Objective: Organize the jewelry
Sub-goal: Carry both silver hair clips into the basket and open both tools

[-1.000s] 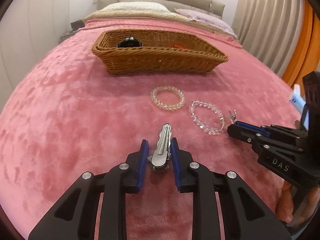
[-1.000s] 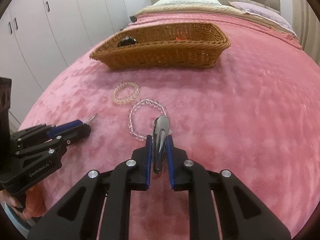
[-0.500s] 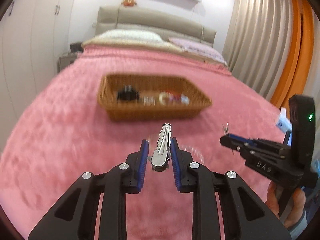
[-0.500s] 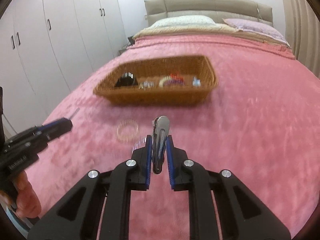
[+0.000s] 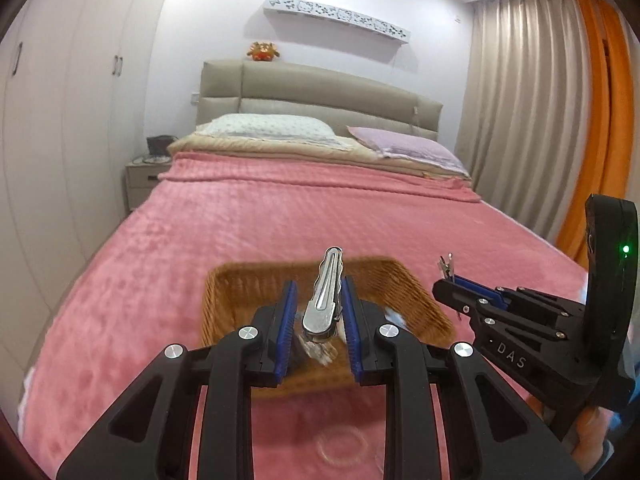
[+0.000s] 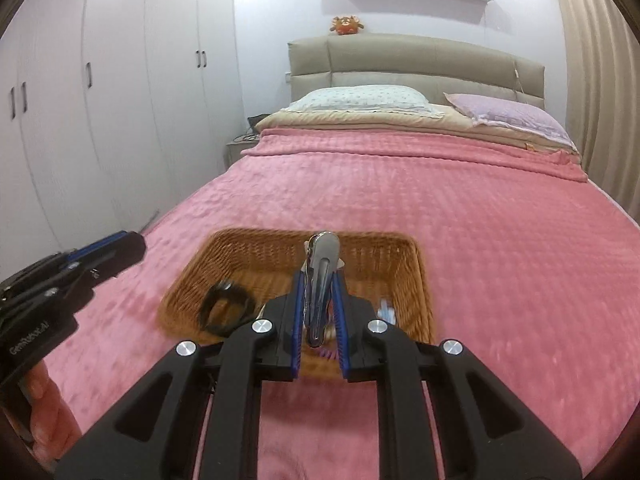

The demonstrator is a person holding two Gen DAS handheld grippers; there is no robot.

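Note:
My left gripper (image 5: 318, 292) is shut on a silver hair clip (image 5: 330, 268) that stands upright between the blue pads, held in the air over the near side of the wicker basket (image 5: 416, 300). My right gripper (image 6: 318, 280) is shut on a second silver hair clip (image 6: 322, 252), also above the basket (image 6: 420, 280). In the basket lie a black band (image 6: 224, 304) and small pieces half hidden by the fingers. A clear bead bracelet (image 5: 342, 446) lies blurred on the pink blanket below the left gripper. Each gripper shows in the other's view: the right gripper (image 5: 444, 292) and the left gripper (image 6: 128, 246).
The pink blanket (image 6: 500, 260) covers the bed, with two pillows (image 6: 360, 98) and a padded headboard (image 6: 400, 56) at the far end. White wardrobes (image 6: 120, 100) line the left side, curtains (image 5: 520, 100) the right. A hand (image 6: 40, 412) grips the left gripper's handle.
Both grippers have risen and moved toward the basket, each keeping its clip. The basket now sits under the fingers, and the bracelets have dropped to the bottom edge or out of view.

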